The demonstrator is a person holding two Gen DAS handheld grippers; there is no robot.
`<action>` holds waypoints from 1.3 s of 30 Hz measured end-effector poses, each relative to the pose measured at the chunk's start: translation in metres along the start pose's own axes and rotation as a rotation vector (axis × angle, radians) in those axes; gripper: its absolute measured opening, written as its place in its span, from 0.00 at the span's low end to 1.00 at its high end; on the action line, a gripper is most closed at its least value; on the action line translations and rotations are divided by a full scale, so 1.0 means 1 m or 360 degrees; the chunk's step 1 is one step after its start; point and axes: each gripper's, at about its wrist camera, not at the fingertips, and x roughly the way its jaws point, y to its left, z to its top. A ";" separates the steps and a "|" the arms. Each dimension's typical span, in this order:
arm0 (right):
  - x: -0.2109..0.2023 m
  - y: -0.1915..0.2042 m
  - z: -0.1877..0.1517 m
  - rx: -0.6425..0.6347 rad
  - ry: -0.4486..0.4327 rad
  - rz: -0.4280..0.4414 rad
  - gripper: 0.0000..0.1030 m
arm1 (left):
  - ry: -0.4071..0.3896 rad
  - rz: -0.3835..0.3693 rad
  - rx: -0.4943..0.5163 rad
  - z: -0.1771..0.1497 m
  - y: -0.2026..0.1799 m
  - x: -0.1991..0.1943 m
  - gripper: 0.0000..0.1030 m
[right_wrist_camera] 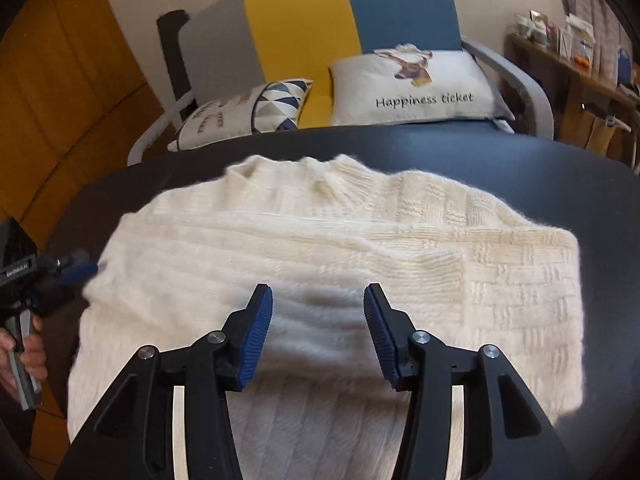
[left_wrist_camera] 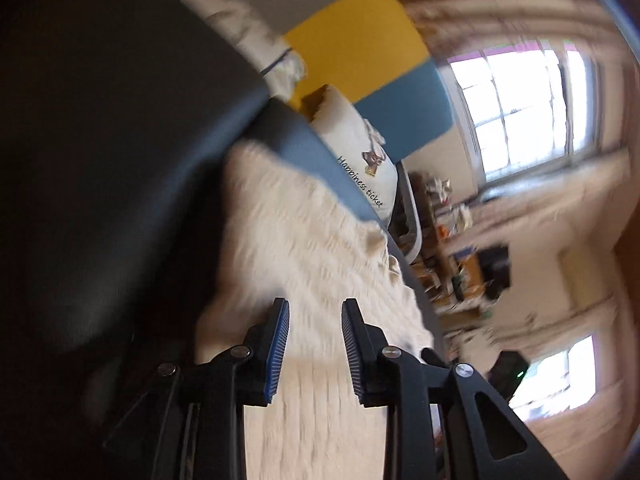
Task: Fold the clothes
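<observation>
So the cream knit sweater (right_wrist_camera: 320,264) was lying flat on the dark tabletop (right_wrist_camera: 520,160), collar at the far side, and it looked partway folded already. A sleeve seemed to be tucked across the body, with its ribbed cuff (right_wrist_camera: 436,258) lying on top toward the right. The right edge looked squared off too (hard to say if that side was really folded under or just lying that way).

The right gripper (right_wrist_camera: 318,320) hung over the near part of the sweater with its jaws spread apart, holding nothing. The left gripper (left_wrist_camera: 316,344) was at the sweater's left edge, jaws also apart and empty as far as I could tell, though that view was blurry and tilted.

My guess: sleeves done or nearly done, and the bottom-to-collar fold was still left. Behind the tabletop sat a chair (right_wrist_camera: 360,20) with a "Happiness ticket" pillow (right_wrist_camera: 416,88).
</observation>
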 end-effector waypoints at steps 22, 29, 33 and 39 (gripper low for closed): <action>0.023 0.008 -0.026 -0.0004 0.0023 -0.0081 0.59 | -0.0332 0.0290 -0.0233 -0.025 0.024 -0.011 0.12; -0.019 -0.006 -0.029 0.0090 -0.0010 0.0060 0.59 | -0.0260 0.0149 -0.0079 -0.033 -0.005 -0.041 0.25; -0.067 -0.039 -0.065 0.0295 -0.0046 0.0374 0.59 | -0.0133 0.0153 0.0210 -0.065 -0.027 -0.036 0.27; -0.077 -0.081 -0.131 0.0406 0.0028 0.0201 0.56 | -0.0060 0.0453 0.0365 -0.099 -0.016 -0.018 0.18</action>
